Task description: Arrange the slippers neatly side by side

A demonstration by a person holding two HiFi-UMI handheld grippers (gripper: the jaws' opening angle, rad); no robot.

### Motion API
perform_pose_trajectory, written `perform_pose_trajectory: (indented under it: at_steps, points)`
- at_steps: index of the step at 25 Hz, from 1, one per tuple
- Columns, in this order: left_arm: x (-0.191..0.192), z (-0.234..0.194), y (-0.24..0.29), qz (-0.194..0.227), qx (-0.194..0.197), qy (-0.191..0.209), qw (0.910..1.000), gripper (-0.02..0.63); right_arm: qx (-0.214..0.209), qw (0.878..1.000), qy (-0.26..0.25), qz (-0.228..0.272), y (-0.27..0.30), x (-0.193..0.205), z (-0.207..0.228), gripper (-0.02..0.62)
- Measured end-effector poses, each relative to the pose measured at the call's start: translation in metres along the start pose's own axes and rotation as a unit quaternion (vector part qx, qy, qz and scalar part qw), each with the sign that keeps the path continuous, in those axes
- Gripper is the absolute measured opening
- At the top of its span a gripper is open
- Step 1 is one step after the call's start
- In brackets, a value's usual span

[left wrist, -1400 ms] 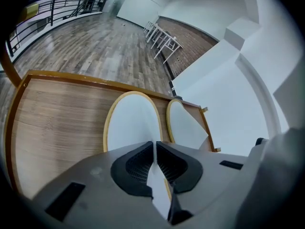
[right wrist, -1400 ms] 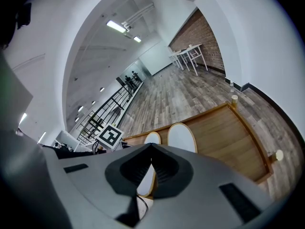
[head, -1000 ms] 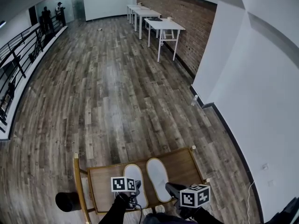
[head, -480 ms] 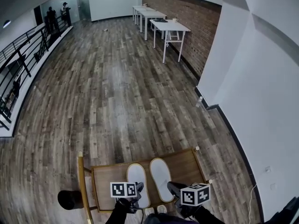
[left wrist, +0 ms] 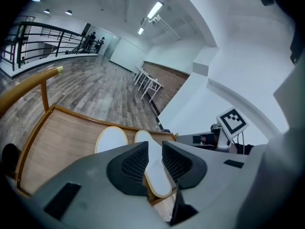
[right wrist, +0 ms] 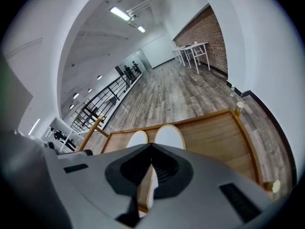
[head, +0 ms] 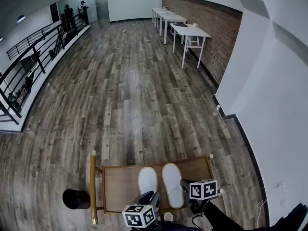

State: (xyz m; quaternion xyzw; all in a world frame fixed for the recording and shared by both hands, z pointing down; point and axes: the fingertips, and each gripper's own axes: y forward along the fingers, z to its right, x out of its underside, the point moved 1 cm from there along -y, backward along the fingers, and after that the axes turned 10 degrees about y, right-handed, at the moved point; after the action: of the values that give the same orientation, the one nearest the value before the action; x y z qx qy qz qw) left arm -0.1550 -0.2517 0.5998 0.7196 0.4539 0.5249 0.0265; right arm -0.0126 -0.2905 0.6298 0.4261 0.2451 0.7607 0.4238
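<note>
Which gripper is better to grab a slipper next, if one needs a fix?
Probably the left gripper: its jaws stand apart, with the heel end of a slipper lined up between them. The right gripper is also near, but its jaws are shut and would have to open first.

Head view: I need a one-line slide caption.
Two white slippers side by side on a wooden stand; left gripper open, right gripper shut.

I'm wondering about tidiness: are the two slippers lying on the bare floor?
No, the left slipper and right slipper sit together on the wooden bench.
</note>
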Motion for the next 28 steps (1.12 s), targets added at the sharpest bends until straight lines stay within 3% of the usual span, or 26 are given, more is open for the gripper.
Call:
perform_pose_trajectory:
  at_steps: [1,3,9,14,17,20,24,26,28]
  points:
    - [0.004,0.002,-0.002,0.003,-0.012,0.0,0.9999,0.087,0.004,1.0,-0.006,-0.007,0.004,-0.002,0.003,-0.002]
    - [0.012,0.004,-0.007,0.006,-0.037,-0.001,0.9993,0.001,0.009,0.999,-0.019,-0.026,0.014,-0.005,0.008,-0.002]
    - [0.027,0.0,-0.023,0.001,-0.072,-0.002,0.9974,0.0,0.029,0.992,-0.05,-0.112,0.045,-0.004,0.025,0.0]
    - [0.029,-0.013,-0.036,0.001,-0.093,-0.009,0.9956,0.0,0.049,0.974,-0.091,-0.201,0.07,0.006,0.037,0.068]
    - [0.033,-0.018,-0.042,-0.003,-0.099,-0.02,0.9949,0.0,0.09,0.965,-0.102,-0.226,0.078,0.011,0.05,0.077]
    - [0.039,-0.026,-0.049,-0.003,-0.108,-0.033,0.9936,0.0,0.116,0.964,-0.086,-0.225,0.085,0.014,0.06,0.077]
    - [0.041,-0.04,-0.055,-0.001,-0.123,-0.039,0.9917,0.0,0.1,0.963,-0.05,-0.246,0.092,0.027,0.057,0.075]
    - [0.04,-0.045,-0.056,0.0,-0.128,-0.041,0.9909,0.0,0.096,0.963,-0.037,-0.249,0.093,0.03,0.055,0.027]
    - [0.039,-0.047,-0.056,0.003,-0.131,-0.043,0.9904,0.0,0.089,0.965,-0.024,-0.246,0.092,0.03,0.052,0.019]
